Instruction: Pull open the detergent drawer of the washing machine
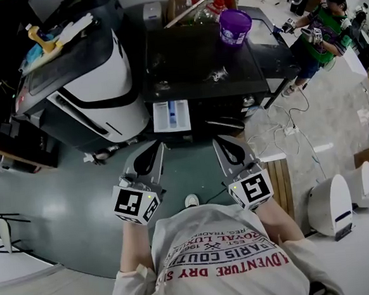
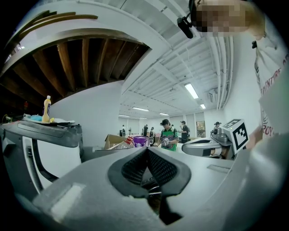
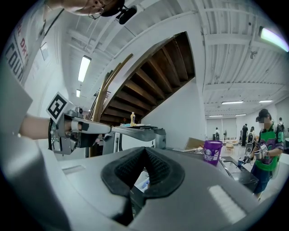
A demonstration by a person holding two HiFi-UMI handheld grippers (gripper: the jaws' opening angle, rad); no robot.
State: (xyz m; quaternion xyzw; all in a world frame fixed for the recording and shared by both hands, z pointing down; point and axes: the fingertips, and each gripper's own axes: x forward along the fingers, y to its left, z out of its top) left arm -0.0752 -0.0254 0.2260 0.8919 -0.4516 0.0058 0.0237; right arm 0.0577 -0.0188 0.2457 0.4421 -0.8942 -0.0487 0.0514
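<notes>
The black washing machine (image 1: 197, 60) stands in front of me. Its detergent drawer (image 1: 170, 116) sticks out of the front, showing white and blue compartments. My left gripper (image 1: 159, 144) hovers just below and left of the drawer, apart from it, jaws shut with nothing between them. My right gripper (image 1: 217, 140) hangs level beside it, to the right of the drawer, also shut and empty. In the left gripper view the left gripper (image 2: 146, 149) has its pads meeting at the tip. In the right gripper view the right gripper (image 3: 145, 149) looks the same, with the drawer (image 3: 143, 181) glimpsed beneath the pads.
A purple bucket (image 1: 235, 26) and a cardboard box (image 1: 198, 1) sit on top of the machine. A large white and black machine (image 1: 84, 88) stands to the left. A person in green (image 1: 321, 28) stands at the far right. Cables (image 1: 294, 128) and a white appliance (image 1: 332, 205) lie right.
</notes>
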